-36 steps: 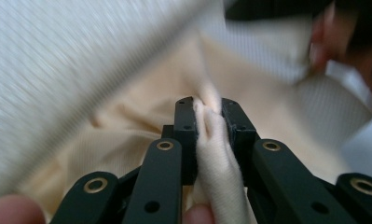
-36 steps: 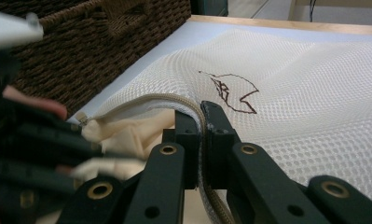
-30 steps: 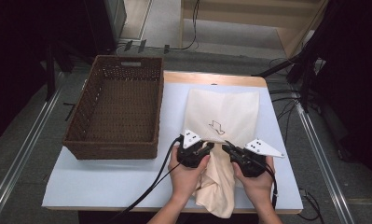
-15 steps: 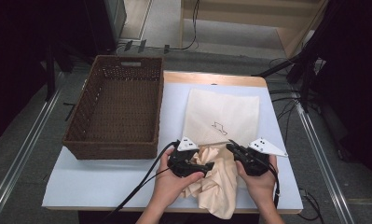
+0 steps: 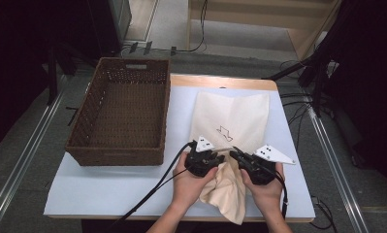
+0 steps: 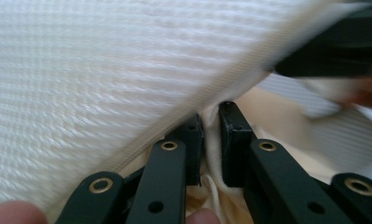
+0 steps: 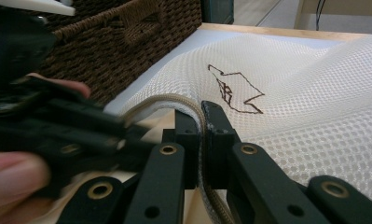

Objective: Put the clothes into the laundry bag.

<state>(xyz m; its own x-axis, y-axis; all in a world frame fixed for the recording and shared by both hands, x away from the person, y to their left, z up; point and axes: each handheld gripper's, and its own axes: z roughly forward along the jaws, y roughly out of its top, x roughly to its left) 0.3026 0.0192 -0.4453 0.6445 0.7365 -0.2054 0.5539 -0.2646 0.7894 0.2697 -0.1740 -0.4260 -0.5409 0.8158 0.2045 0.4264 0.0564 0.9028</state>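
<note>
Grippers work a mesh laundry bag (image 5: 232, 121): right gripper (image 5: 235, 154) pinches its zipper rim, holding the mouth open; left gripper (image 5: 221, 158), jaws just closing, clamps cream cloth (image 5: 228, 191), presumably for stuffing.

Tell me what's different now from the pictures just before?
The left gripper drew back toward the person, opened, and has just closed again, now pinching the beige cloth at the mouth of the mesh bag; more cloth seems tucked inside. The right gripper stayed clamped on the bag's zipper edge. The wicker basket didn't move.
</note>
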